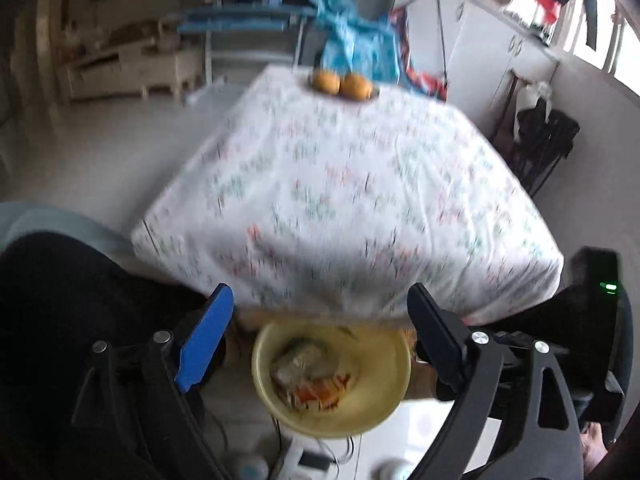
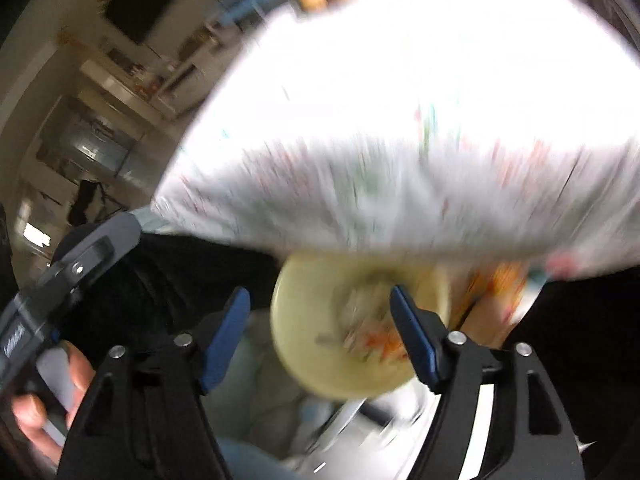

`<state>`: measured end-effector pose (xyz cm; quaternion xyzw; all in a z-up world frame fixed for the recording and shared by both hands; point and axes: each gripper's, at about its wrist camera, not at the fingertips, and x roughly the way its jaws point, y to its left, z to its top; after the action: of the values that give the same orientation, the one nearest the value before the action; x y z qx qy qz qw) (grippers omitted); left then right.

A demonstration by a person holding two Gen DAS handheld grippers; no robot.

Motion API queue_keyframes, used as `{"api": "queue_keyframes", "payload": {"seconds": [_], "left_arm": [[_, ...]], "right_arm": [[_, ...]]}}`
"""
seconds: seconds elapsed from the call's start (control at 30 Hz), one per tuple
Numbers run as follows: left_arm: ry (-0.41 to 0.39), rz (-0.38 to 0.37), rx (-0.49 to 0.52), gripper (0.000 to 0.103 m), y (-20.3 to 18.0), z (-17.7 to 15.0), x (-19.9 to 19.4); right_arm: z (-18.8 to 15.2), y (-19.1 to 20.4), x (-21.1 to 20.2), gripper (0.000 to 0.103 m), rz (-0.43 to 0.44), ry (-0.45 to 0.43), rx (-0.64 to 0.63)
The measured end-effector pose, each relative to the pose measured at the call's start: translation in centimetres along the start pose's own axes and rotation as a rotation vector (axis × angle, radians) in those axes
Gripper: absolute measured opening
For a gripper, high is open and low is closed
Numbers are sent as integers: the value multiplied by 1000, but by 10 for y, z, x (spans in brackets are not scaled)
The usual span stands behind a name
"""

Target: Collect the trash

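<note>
A yellow round bin (image 1: 384, 400) sits low, just beyond the near edge of the table (image 1: 340, 184), which wears a white flowered cloth. Crumpled wrappers (image 1: 312, 376), clear, orange and white, lie inside the bin. My left gripper (image 1: 320, 292) hangs open above it with nothing between its fingers. In the blurred right wrist view the yellow bin (image 2: 304, 320) and its wrappers (image 2: 372, 332) show between the fingers of my right gripper (image 2: 319, 291), which is open and holds nothing. A hand (image 2: 36, 412) grips the left tool's handle at the left.
Two oranges (image 1: 344, 85) rest at the table's far edge, with a blue cloth (image 1: 352, 40) behind them. Cables and a power strip (image 1: 304, 456) lie on the floor by the bin. A dark chair (image 1: 544, 136) stands to the right. An orange-patterned thing (image 2: 496, 288) is beside the bin.
</note>
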<state>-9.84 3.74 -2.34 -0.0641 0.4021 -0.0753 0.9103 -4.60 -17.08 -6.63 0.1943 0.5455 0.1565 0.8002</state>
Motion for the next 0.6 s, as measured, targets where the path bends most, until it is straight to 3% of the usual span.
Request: {"api": "queue_keyframes", "payload": {"seconds": [0.17, 0.3, 0.4, 0.5, 0.6], "left_arm": [[-121, 41, 25, 96, -11, 26, -22], [-220, 56, 10, 96, -6, 54, -48], [-278, 89, 66, 96, -10, 68, -58], [-274, 106, 71, 96, -12, 71, -55], [-257, 106, 66, 96, -16, 69, -51]], "right_arm": [[18, 22, -65, 81, -138, -285, -200], [25, 38, -109, 89, -226, -492, -300], [25, 43, -136, 95, -280, -646, -328], [17, 43, -132, 95, -302, -697, -335], [14, 34, -116, 95, -318, -622, -326]]}}
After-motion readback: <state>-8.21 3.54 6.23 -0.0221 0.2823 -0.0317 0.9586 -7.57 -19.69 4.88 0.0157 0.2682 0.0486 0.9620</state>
